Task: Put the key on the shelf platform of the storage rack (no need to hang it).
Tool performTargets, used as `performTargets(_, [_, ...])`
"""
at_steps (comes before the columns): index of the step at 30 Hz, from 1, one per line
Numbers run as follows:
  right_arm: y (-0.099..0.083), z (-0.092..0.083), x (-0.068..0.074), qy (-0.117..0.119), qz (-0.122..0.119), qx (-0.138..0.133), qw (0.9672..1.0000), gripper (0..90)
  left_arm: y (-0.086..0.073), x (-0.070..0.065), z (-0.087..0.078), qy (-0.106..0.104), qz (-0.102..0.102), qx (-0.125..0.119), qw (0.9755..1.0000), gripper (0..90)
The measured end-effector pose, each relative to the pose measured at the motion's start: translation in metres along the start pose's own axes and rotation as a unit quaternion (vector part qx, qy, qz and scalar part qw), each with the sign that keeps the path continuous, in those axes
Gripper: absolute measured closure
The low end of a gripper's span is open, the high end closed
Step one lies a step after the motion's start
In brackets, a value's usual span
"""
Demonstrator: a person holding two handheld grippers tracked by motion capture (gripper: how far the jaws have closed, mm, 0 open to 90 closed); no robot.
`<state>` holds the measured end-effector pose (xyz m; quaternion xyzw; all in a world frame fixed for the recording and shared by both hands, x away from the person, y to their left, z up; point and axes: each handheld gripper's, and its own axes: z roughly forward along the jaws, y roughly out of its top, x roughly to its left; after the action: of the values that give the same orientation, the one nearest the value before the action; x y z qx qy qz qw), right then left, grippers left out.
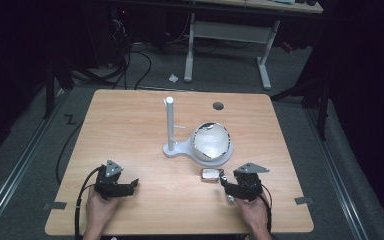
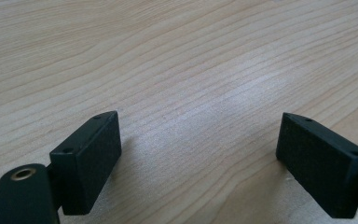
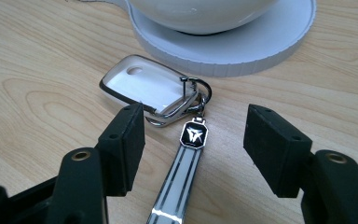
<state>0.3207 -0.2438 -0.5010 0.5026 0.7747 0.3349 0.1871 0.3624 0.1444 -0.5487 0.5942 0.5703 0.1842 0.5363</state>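
Your left claw (image 1: pixel 130 186) rests low on the table (image 1: pixel 130 130) near its front edge, jaws wide with nothing between them; the left gripper view has bare wood grain between the two black pads (image 2: pixel 91 158), so you have open room ahead and to both sides there. Your right claw (image 1: pixel 226 186) sits toward the front right, also spread wide and gripping nothing. No earlier picture is on hand, so only its present stance can be told.

Just ahead of the right claw lies the key fob (image 1: pixel 210 174), flat on the table and just in front of the white stand base (image 1: pixel 180 149). From above it is a small pale shape. The right gripper view gives you far more: the white fob (image 3: pixel 144 88) with a dark rim, a metal ring (image 3: pixel 196 95) at its corner, and a striped strap (image 3: pixel 179 177) with a black emblem running back between your jaws, touching neither pad.

Beyond the fob, the round disc of the base carries a white bowl (image 1: pixel 211 141); its ribbed edge stands close behind the fob. The upright post (image 1: pixel 170 122) rises at the base's left end. Farther still, the table is bare up to a dark round hole (image 1: pixel 218 106) near the back edge.
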Motion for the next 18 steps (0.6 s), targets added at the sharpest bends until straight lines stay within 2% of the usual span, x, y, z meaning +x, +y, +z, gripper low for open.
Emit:
performTargets(5, [0.001, 0.008, 0.003, -0.006, -0.007, 0.012, 0.9999, 38.8, 0.0, 0.0, 0.0, 0.0, -0.001, 0.001, 1.0, 14.3])
performTargets(15, [-0.002, 0.021, 0.004, -0.037, -0.019, 0.029, 0.9987, 50.5, 0.0, 0.0, 0.0, -0.001, -0.002, 0.001, 1.0, 14.6])
performTargets(18, [-0.003, 0.024, 0.003, -0.038, -0.016, 0.034, 0.9986, 53.3, 0.0, 0.0, 0.0, -0.001, -0.002, 0.001, 1.0, 14.7])
